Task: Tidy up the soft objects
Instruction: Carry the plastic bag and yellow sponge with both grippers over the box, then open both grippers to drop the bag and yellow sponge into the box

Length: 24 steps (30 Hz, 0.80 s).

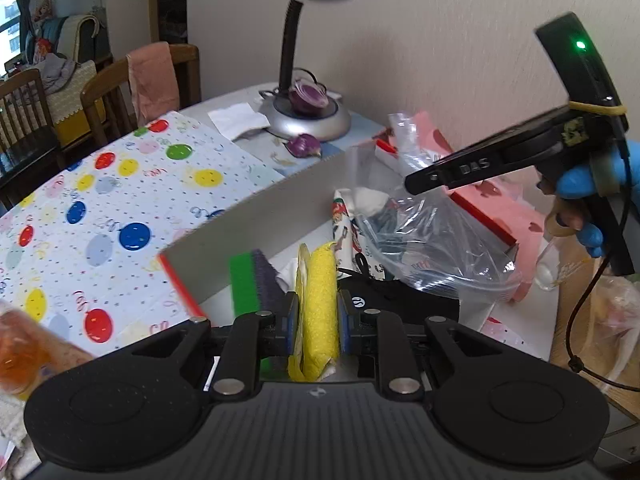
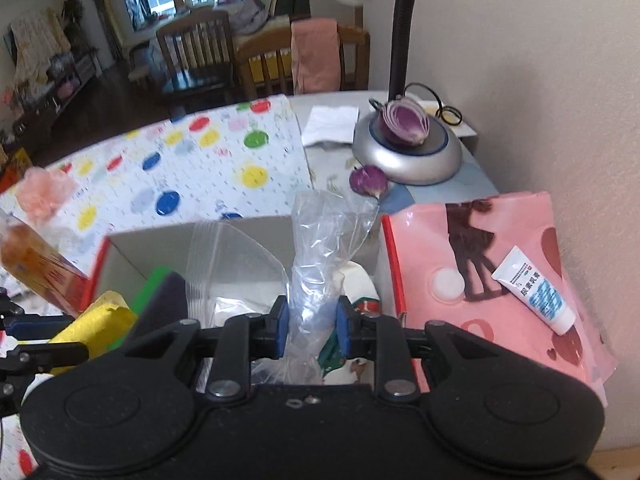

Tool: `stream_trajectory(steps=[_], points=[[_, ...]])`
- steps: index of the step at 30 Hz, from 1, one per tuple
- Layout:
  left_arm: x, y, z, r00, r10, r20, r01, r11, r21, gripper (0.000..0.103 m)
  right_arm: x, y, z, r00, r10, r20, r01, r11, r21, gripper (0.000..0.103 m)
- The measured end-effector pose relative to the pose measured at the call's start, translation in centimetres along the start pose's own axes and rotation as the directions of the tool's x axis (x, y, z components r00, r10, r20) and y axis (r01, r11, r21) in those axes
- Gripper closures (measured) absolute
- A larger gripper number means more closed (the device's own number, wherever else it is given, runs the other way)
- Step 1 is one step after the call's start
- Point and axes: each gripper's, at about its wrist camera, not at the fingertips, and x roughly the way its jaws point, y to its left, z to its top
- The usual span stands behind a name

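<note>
To the left of my left gripper (image 1: 318,320) lies a paper sheet printed with coloured balloons (image 1: 120,196). Its blue pads are clamped on an upright yellow sponge (image 1: 319,308), held over an open white box (image 1: 256,216). Just left of the pads, inside the box, stands a green and dark grey sponge (image 1: 254,280). Ahead and to the right, my right gripper (image 2: 312,330) pinches the gathered neck of a clear plastic bag (image 2: 316,272) over the same box. My gloved hand (image 1: 588,188) grips its handle. To the right of that gripper rests a pink box lid (image 2: 480,264) with a small white tube (image 2: 536,290) on it. Beyond both tools stands a silver desk lamp base (image 2: 408,156) bearing half a purple onion (image 2: 404,124).
</note>
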Motion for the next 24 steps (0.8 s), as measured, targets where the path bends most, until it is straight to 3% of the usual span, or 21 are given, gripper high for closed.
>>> stream_trajectory(steps=[9, 24], points=[[4.5, -1.8, -0.2, 0.996, 0.026, -0.089, -0.023, 0.999, 0.034, 0.084, 4.7, 0.1, -0.3, 0.998, -0.009, -0.064, 0.004, 0.998, -0.071, 0.080], [7.4, -1.6, -1.9, 0.976, 0.012, -0.217, -0.007, 1.000, 0.026, 0.084, 8.2, 1.5, -1.8, 0.995, -0.007, -0.102, -0.002, 0.996, -0.093, 0.080]])
